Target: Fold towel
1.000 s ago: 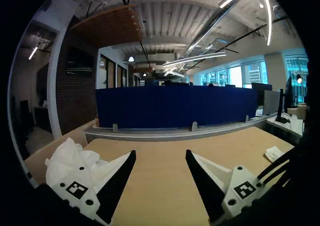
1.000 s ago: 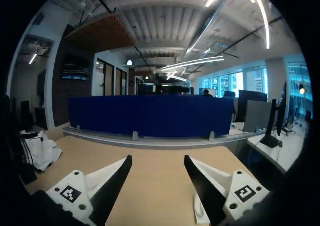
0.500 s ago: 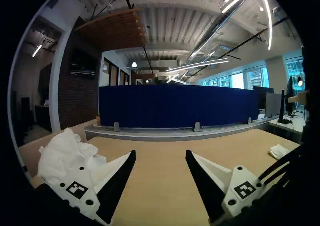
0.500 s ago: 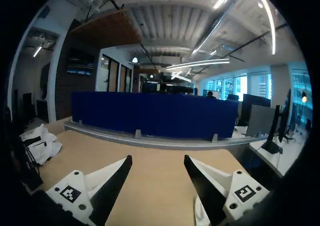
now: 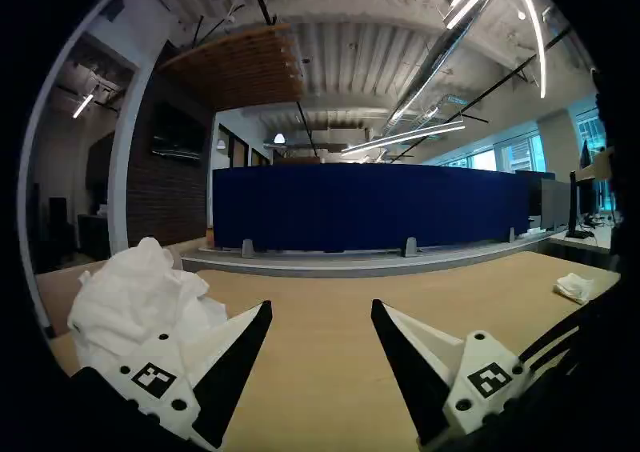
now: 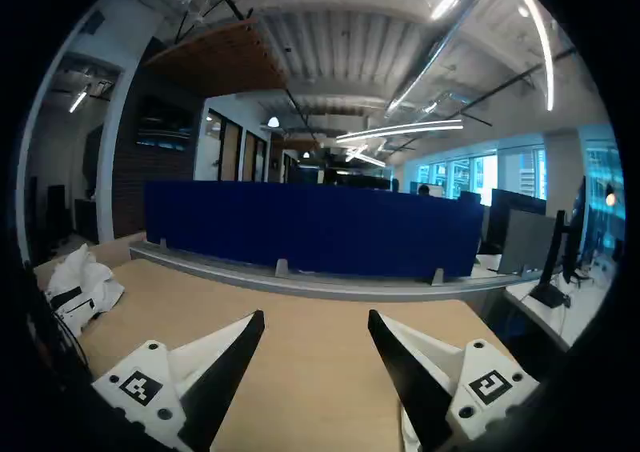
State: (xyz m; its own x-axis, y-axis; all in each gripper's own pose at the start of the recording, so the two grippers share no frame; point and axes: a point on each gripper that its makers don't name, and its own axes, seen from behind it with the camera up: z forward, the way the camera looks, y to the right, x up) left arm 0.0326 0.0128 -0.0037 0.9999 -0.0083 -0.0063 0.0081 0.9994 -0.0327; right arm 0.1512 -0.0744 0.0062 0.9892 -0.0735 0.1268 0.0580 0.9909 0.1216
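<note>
A crumpled white towel (image 5: 132, 296) lies in a heap on the wooden table (image 5: 320, 324), just ahead and to the left of my left gripper (image 5: 320, 324), which stands open with nothing between its fingers. In the right gripper view the same heap (image 6: 80, 288) lies far to the left, partly behind the other gripper's dark cables. My right gripper (image 6: 314, 328) is open and empty over bare tabletop (image 6: 312, 348). A small folded white cloth (image 5: 574, 286) rests at the far right of the table, and a sliver of white cloth (image 6: 410, 432) peeks out under my right finger.
A blue divider panel (image 5: 360, 208) on a grey rail runs along the table's far edge. Beyond it to the right stand desks with monitors (image 6: 524, 244). A brick wall with a dark screen (image 5: 172, 132) stands at the left.
The left gripper has dropped lower and swung toward the crumpled towel, which looms larger now. The right gripper's view drifted slightly right; the towel heap slid further to its left edge. Both stay open.
</note>
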